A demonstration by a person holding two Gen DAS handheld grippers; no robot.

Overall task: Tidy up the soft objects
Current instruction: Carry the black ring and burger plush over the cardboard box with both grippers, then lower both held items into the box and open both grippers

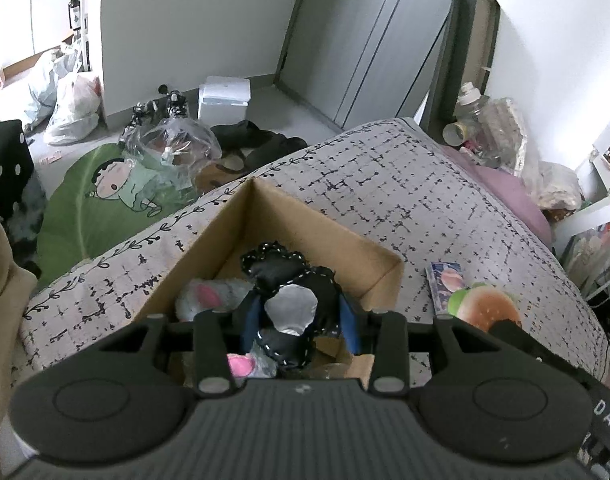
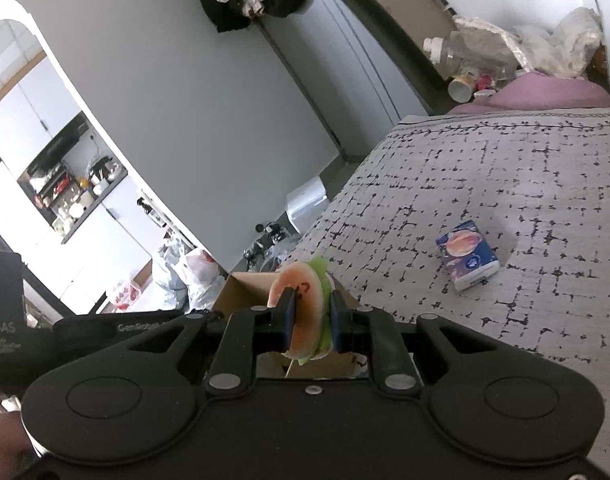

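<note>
Nearest in the left wrist view: left gripper [image 1: 301, 320], blue pads clamped on a black plush toy [image 1: 293, 300] with white stitching and a silver patch, held above the open cardboard box [image 1: 379, 280]. Beneath it in the box, a grey plush with pink ears [image 1: 213, 296] at about 9 o'clock of the black toy, more pink and grey showing lower down at 7 o'clock. At 3 o'clock of the box, just outside its wall, a hamburger plush [image 1: 485, 308], with the dark tip of the other gripper on it. Behind the burger, at its 11 o'clock, a small printed carton [image 1: 445, 280] lying on the patterned bedspread [image 1: 385, 192].

Nearest in the right wrist view: right gripper [image 2: 310, 320], jaws nearly together, squeezing the hamburger plush [image 2: 305, 312] edge-on, bun and green lettuce bulging between the pads. Just behind, at 11 o'clock, a corner of the cardboard box [image 2: 241, 292]. Farther out at 2 o'clock, well apart, the small printed carton [image 2: 467, 256] on the bedspread [image 2: 505, 168].

Farther still, off the bed in the left view: a green cartoon mat [image 1: 85, 208] at 10 o'clock, plastic bags [image 1: 73, 108] against the wall beyond.
</note>
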